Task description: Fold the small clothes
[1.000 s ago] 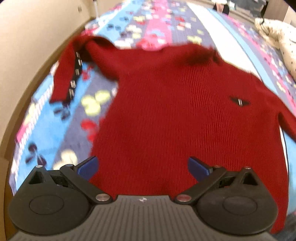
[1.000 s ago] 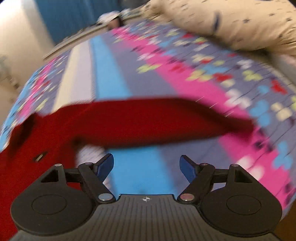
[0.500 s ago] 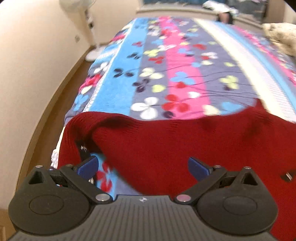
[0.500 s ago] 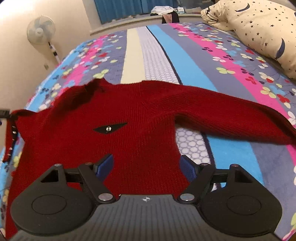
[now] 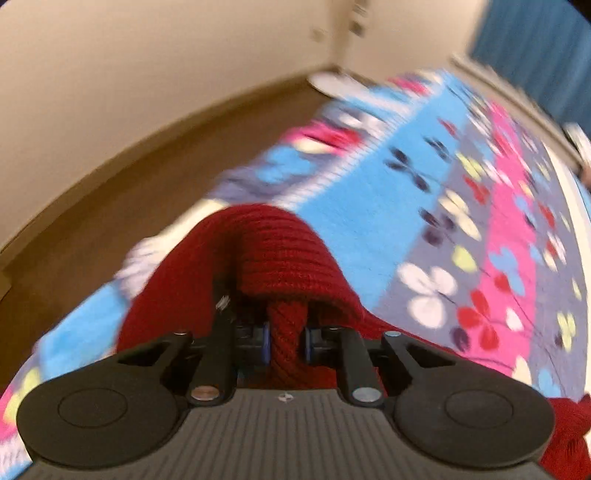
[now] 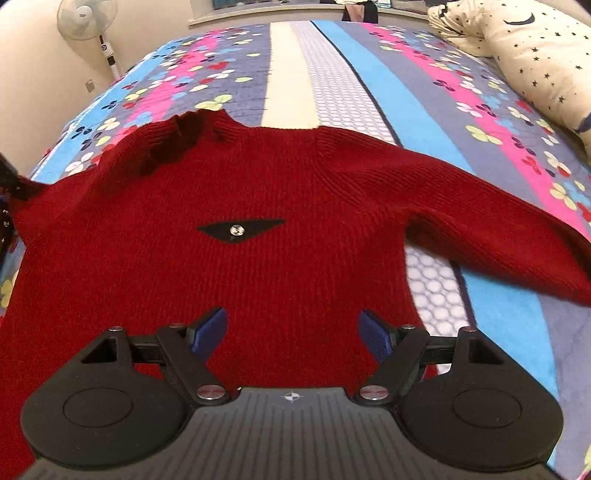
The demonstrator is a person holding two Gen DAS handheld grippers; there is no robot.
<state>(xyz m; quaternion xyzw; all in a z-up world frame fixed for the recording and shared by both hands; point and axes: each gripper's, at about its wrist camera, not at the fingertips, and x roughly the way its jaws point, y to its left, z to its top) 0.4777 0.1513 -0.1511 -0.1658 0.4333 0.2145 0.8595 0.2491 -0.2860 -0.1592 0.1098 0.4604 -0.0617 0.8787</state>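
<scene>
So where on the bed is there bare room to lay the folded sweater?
Bare bedspread lies beyond the red sweater collar toward the window ledge, and beside the pillow. The near half is covered by sweater body and outstretched sleeve.

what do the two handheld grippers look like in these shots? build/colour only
Left gripper and right gripper match: matte black linkage arms on round black hubs, silver pivot pins, a ribbed grey base plate with a small round emblem, and blue ridged fingertips. No cables, hands or sleeves in view.

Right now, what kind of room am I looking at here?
Most likely a bedroom. A red knit sweater lies spread on a bed with a floral striped cover, a star-patterned pillow sits at the right edge, and a standing fan is by the wall.
</scene>
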